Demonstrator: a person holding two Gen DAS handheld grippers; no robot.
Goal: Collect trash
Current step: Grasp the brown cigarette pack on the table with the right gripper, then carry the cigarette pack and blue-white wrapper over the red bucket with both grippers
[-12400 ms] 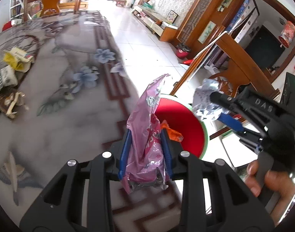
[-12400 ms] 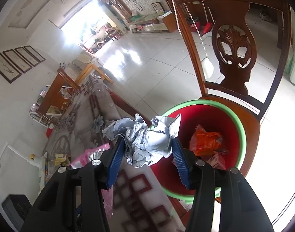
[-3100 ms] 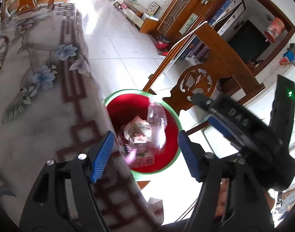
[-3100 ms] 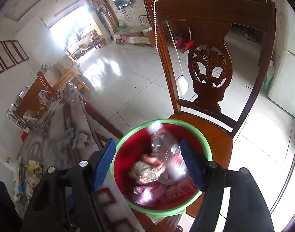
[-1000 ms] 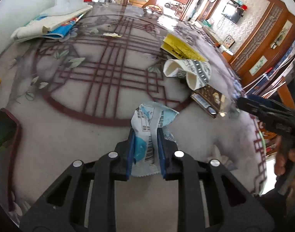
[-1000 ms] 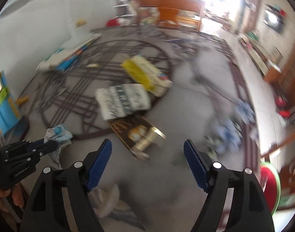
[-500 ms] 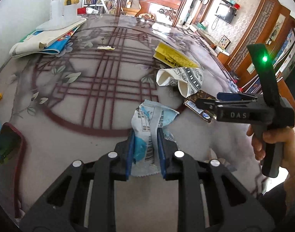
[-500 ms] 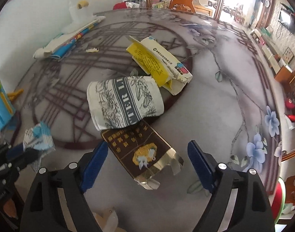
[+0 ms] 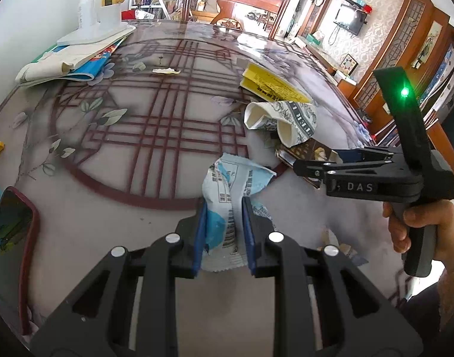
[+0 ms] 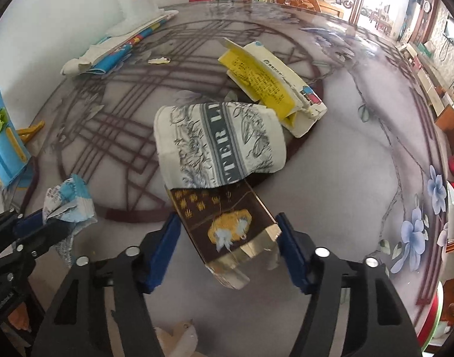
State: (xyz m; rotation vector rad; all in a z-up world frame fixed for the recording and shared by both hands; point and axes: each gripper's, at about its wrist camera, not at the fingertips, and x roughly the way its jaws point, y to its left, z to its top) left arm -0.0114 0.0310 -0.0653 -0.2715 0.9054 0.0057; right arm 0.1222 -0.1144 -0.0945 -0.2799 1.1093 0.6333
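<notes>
My left gripper (image 9: 223, 203) is shut on a crumpled blue and white wrapper (image 9: 233, 175), held just above the patterned table (image 9: 155, 217); it shows at the left edge of the right wrist view as well. My right gripper (image 10: 227, 223) points down over a brown and gold box (image 10: 215, 208) lying flat. Its jaws are closing, and both blue pads (image 10: 170, 238) touch the box's long sides. A person's hand (image 9: 420, 226) holds that gripper.
A crushed printed paper cup (image 10: 218, 145) overlaps the box's far end, with a yellow and white carton (image 10: 271, 89) behind it. Books (image 9: 72, 59) lie far left, a red-cased phone (image 9: 12, 226) near left. A red and green bin (image 10: 435, 321) peeks past the table edge.
The right gripper has come down over the brown and gold box and its jaws have narrowed from wide apart onto the box's sides. The left gripper has stayed put with the wrapper.
</notes>
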